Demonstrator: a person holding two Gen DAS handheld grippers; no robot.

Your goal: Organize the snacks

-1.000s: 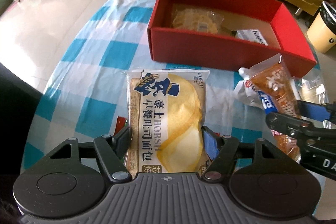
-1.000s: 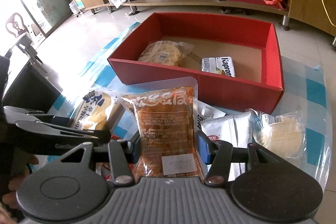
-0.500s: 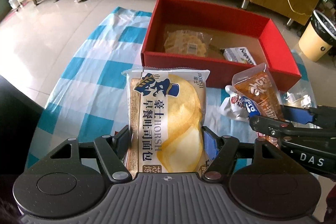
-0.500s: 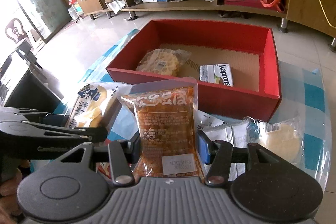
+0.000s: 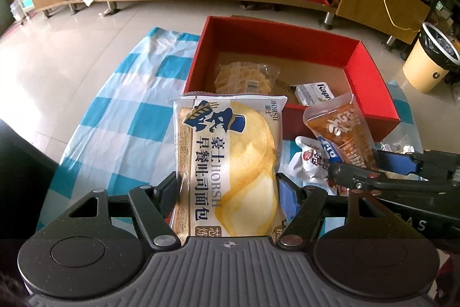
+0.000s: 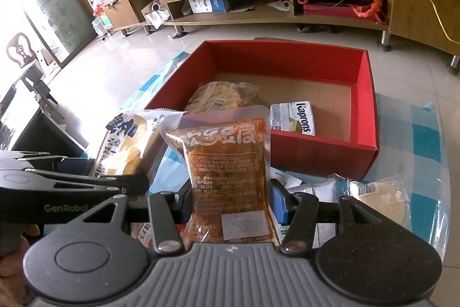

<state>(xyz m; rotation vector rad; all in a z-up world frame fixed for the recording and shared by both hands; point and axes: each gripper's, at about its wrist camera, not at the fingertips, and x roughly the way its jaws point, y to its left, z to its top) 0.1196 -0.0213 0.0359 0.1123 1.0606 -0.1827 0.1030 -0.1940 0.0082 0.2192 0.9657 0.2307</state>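
Holding one packet each, both grippers sit just short of the red box (image 5: 371, 82). Left gripper (image 5: 227, 192) has jaws closed on the bread pack (image 5: 230, 157), pinched at its lower sides w/ most of the pack sticking up past the pads. Right gripper (image 6: 231, 197) has narrower jaws closed on the orange pouch (image 6: 227, 163), also gripped low, label end nearest the camera. Both packs are off the checked cloth (image 5: 120, 117), near the box's front wall but not over it yet.

Handling, as a guess: bread pack is light, puffy, soft; it'll squash if squeezed harder, and film is prob. slippery, so side grip on the bulk suits it better than the seam. Pouch looks denser, vacuum-flat, stiffer; it holds upright w/o flopping, so a low grip works.

In the box already: a waffle pack (image 6: 221, 99) and a white Kaprons pack (image 6: 296, 117), right half bare. More packets (image 6: 373, 192) lie on the table at right, outside the box.
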